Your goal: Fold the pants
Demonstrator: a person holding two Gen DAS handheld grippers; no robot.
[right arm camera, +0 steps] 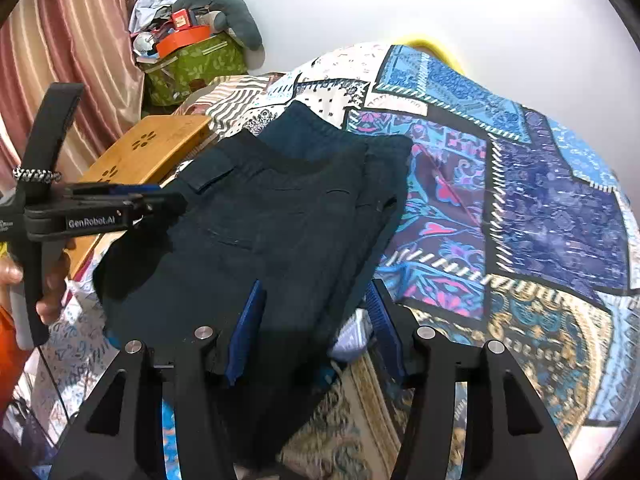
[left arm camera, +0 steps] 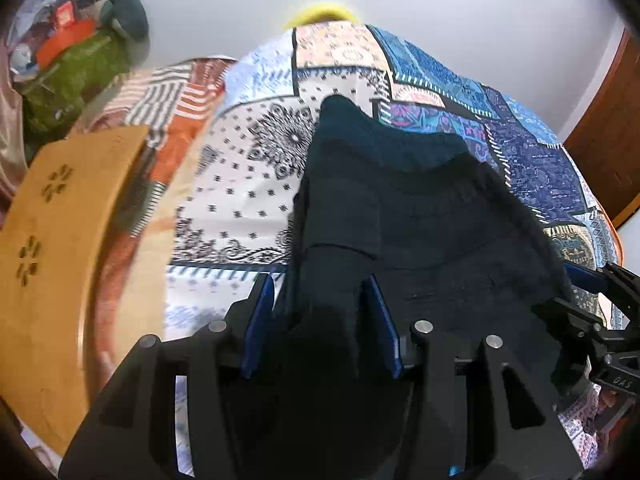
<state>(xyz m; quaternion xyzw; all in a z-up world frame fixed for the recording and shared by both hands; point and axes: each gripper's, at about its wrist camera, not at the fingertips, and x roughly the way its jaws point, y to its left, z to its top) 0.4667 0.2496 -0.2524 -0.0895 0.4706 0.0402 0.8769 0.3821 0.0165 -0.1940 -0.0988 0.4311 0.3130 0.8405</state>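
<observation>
Dark navy pants [right arm camera: 280, 216] lie folded in layers on a patchwork bedspread [right arm camera: 540, 208], waistband at the far end. In the left wrist view the pants [left arm camera: 420, 216] fill the middle. My left gripper [left arm camera: 322, 300] has its jaws apart with dark cloth bunched between the blue pads. It also shows in the right wrist view [right arm camera: 160, 204], at the pants' left edge. My right gripper [right arm camera: 316, 308] has its jaws apart around the near edge of the pants. It shows in the left wrist view [left arm camera: 592, 280] at the right edge of the cloth.
A wooden lap tray [right arm camera: 152, 148] sits at the left of the bed. A green box of clutter [right arm camera: 192, 68] and a grey neck pillow [right arm camera: 228, 12] stand by the striped curtain [right arm camera: 68, 60]. A white wall is behind. A brown door [left arm camera: 612, 132] is at right.
</observation>
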